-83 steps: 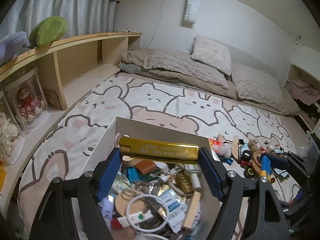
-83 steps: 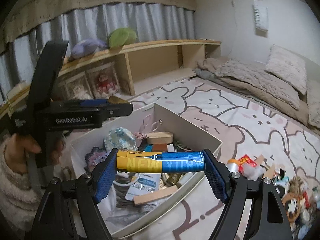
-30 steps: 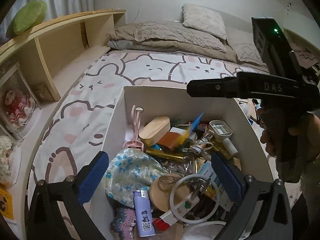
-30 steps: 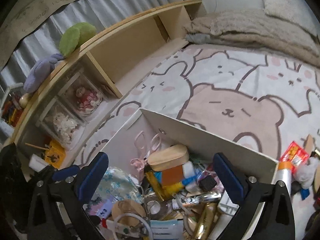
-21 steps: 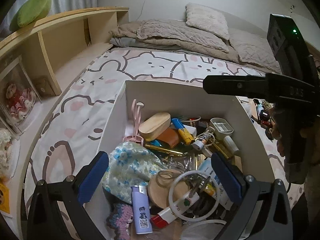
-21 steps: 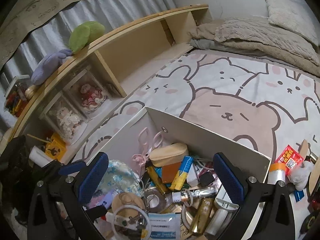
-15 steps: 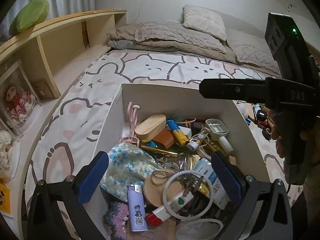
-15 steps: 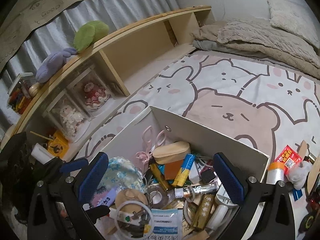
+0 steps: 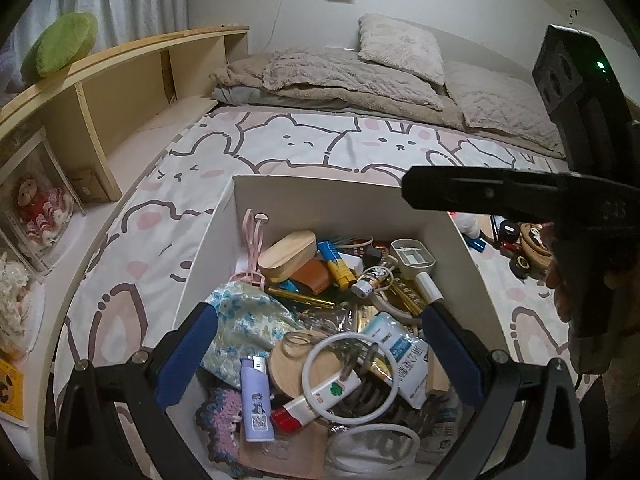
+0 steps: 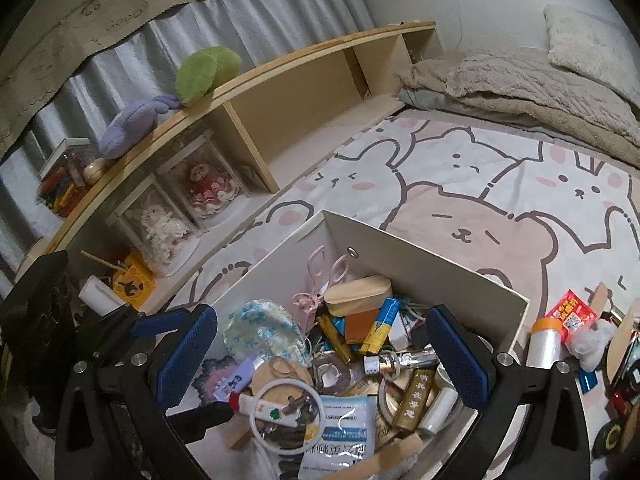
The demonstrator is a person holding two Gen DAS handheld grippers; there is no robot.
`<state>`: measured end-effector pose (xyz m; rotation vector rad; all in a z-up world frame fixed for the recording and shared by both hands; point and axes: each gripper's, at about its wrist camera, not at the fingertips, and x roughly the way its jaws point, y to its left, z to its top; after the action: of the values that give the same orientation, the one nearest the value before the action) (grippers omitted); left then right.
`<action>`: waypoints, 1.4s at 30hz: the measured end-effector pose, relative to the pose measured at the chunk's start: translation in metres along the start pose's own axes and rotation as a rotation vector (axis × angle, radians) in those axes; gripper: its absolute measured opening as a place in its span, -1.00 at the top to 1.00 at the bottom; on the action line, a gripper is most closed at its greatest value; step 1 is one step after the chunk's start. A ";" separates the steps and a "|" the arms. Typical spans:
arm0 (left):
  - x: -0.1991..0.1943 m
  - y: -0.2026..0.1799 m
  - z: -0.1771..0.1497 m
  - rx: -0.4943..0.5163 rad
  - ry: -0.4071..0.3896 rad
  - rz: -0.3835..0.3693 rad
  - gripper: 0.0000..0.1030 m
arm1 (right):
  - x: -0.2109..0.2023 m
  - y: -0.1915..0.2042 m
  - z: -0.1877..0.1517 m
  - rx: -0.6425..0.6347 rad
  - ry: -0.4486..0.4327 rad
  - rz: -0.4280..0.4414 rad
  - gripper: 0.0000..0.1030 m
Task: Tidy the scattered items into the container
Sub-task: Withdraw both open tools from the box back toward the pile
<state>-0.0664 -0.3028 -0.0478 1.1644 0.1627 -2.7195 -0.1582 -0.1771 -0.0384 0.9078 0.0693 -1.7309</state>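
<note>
Under the heap, the white box (image 9: 328, 200) floor is hidden.

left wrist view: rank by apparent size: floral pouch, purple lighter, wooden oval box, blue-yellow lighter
1. floral pouch, clearly largest.
2. wooden oval box and purple lighter look about alike; the lighter lies nearer the camera, so no firm order.
3. blue-yellow lighter, smallest, though farther back and partly covered.
</note>
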 end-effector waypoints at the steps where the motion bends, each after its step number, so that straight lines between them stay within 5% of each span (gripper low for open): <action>1: -0.002 -0.001 0.000 -0.002 -0.003 0.000 -1.00 | -0.003 0.001 -0.001 -0.004 -0.005 -0.002 -1.00; 25: -0.053 -0.026 -0.010 -0.098 -0.095 0.041 -1.00 | -0.086 0.000 -0.041 -0.124 -0.048 -0.093 -1.00; 42: -0.107 -0.076 -0.018 -0.085 -0.182 0.045 -1.00 | -0.159 -0.004 -0.075 -0.147 -0.115 -0.152 -1.00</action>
<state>0.0029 -0.2122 0.0195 0.8822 0.2210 -2.7316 -0.1091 -0.0129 0.0024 0.7089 0.1912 -1.8887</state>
